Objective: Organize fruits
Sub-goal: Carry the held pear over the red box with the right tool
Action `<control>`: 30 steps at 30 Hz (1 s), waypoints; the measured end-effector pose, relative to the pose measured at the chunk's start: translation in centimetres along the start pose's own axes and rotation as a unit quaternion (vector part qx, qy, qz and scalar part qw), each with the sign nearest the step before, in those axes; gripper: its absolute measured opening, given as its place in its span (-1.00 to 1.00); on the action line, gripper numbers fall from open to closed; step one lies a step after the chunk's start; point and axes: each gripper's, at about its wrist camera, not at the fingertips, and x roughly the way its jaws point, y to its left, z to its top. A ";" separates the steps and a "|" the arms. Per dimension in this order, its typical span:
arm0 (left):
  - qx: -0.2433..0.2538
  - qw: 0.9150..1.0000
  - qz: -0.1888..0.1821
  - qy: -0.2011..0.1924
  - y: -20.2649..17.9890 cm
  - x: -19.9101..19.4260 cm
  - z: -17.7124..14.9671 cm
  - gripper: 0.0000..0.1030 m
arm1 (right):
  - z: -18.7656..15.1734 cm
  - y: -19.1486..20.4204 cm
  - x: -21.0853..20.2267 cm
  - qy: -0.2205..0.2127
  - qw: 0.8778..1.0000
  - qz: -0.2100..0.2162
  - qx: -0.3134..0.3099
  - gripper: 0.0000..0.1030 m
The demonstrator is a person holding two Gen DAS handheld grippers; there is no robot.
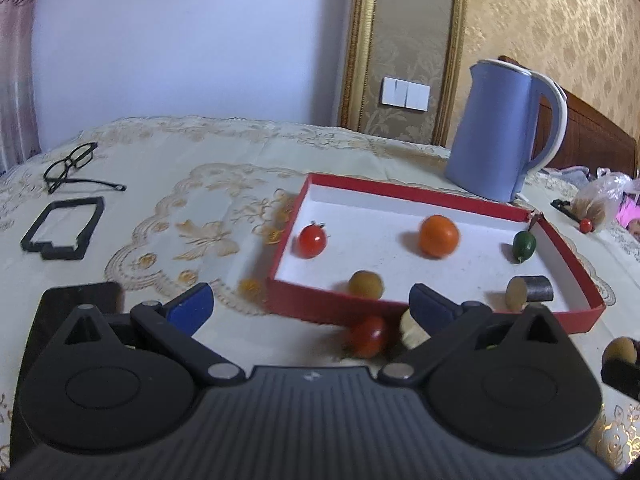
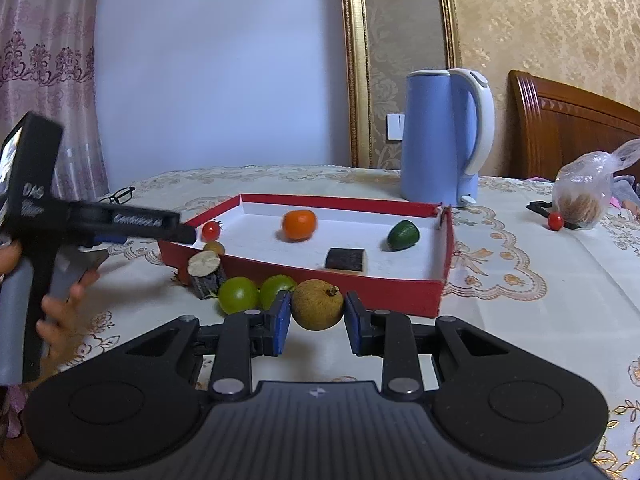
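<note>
A red tray (image 1: 320, 306) with a white floor holds a cherry tomato (image 1: 312, 241), an orange (image 1: 439, 236), a green fruit (image 1: 524, 246), a brown longan (image 1: 365, 284) and a dark cane piece (image 1: 529, 300). My left gripper (image 1: 312, 308) stands wide open before the tray's near wall. Between its pads on the cloth lies a second cherry tomato (image 1: 369, 337), untouched, beside a pale cut piece (image 1: 412, 330). My right gripper (image 2: 318, 320) is shut on a longan (image 2: 317, 304) just in front of the tray (image 2: 392, 292). Two green grapes (image 2: 238, 295) and a cane stub (image 2: 206, 270) lie to its left.
A blue kettle (image 2: 444, 140) stands behind the tray. Glasses (image 1: 70, 168) and a black frame (image 1: 64, 224) lie at the far left. On the right are a plastic bag (image 2: 586, 192) and a small tomato (image 2: 555, 221). A hand (image 2: 60, 316) holds the left gripper (image 2: 176, 226).
</note>
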 end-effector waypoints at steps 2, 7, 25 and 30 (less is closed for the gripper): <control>0.002 1.000 0.000 -0.008 0.2 -0.2 -0.2 1.00 | 0.2 0.2 0.1 -0.001 1.000 -0.002 -0.001 -0.45; 0.018 1.000 0.019 -0.016 -0.4 -0.2 -0.5 1.00 | 0.8 0.4 0.3 -0.005 1.000 -0.003 -0.005 -0.45; 0.028 0.999 0.030 -0.011 -0.9 -0.2 -1.0 1.00 | 5.0 -1.5 4.5 -0.011 1.000 -0.023 0.001 -0.45; 0.032 0.999 0.030 -0.013 -0.9 -0.3 -1.1 1.00 | 6.3 -2.0 7.0 0.000 0.999 -0.036 0.001 -0.45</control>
